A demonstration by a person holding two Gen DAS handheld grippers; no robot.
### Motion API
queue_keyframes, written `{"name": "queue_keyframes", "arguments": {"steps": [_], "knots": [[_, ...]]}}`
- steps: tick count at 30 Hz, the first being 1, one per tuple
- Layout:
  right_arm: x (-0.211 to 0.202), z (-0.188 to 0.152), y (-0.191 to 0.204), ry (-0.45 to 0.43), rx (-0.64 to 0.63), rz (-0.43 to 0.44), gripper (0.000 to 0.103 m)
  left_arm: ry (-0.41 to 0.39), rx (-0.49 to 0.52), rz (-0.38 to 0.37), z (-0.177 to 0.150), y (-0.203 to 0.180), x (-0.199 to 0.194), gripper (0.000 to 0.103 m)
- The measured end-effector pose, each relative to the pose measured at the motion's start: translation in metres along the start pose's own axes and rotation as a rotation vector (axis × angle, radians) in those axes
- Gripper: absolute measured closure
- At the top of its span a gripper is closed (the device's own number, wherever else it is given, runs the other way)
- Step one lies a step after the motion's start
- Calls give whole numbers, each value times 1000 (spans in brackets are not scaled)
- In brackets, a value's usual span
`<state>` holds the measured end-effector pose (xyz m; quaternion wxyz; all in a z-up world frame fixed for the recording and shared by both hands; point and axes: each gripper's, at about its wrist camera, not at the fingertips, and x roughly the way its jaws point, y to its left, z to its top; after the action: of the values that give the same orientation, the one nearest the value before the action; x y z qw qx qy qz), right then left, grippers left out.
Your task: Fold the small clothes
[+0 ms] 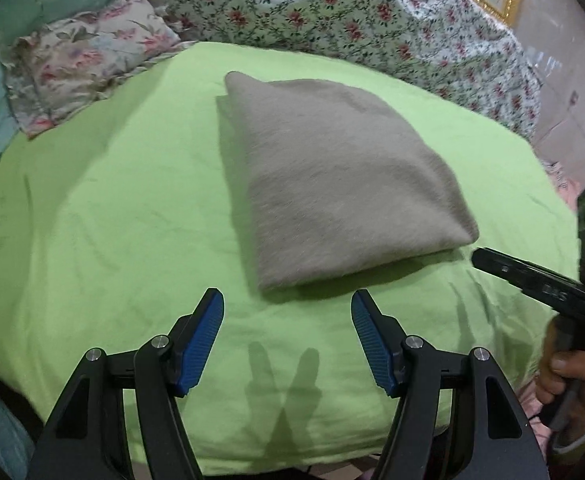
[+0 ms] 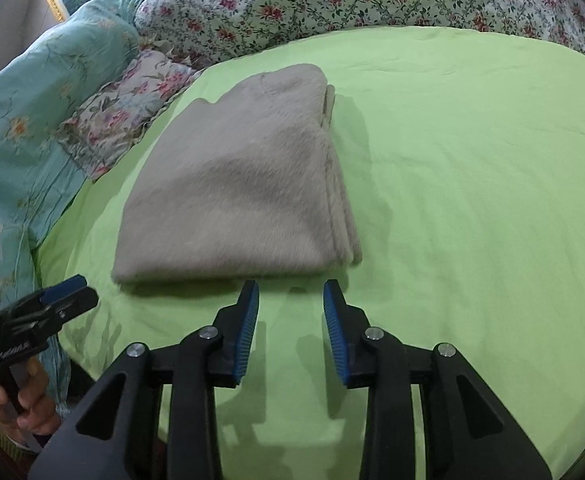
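Just ahead, folded garment, tongs apart

A plain beige folded garment is shown at centre on a lime-green sheet; red-flowered white bedding and a teal quilt are seen along the upper frame.

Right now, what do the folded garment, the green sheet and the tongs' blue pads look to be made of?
Garment: soft fleece or brushed knit, judging by its fuzzy, matte beige nap and thick stacked edges.
Sheet: thin woven cloth, probably cotton; matte lime surface with fine creases.
Pads: likely rubber or soft plastic, with fine ridges and a dull finish, mounted on black, slightly glossy hard-plastic arms.
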<state>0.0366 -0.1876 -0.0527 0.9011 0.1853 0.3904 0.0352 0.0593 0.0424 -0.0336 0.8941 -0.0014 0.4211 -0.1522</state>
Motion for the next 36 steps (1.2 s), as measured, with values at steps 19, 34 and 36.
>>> {"name": "queue_keyframes", "arguments": {"steps": [19, 34, 36], "knots": [[-47, -33, 7, 24, -81, -49, 26, -58, 31, 168, 1, 22, -42, 18], [-52, -25, 11, -4, -105, -44, 9, -14, 80, 215, -3, 1, -15, 1], [-49, -27, 10, 4, -94, -43, 9, 6, 81, 227, -4, 1, -7, 1]]}}
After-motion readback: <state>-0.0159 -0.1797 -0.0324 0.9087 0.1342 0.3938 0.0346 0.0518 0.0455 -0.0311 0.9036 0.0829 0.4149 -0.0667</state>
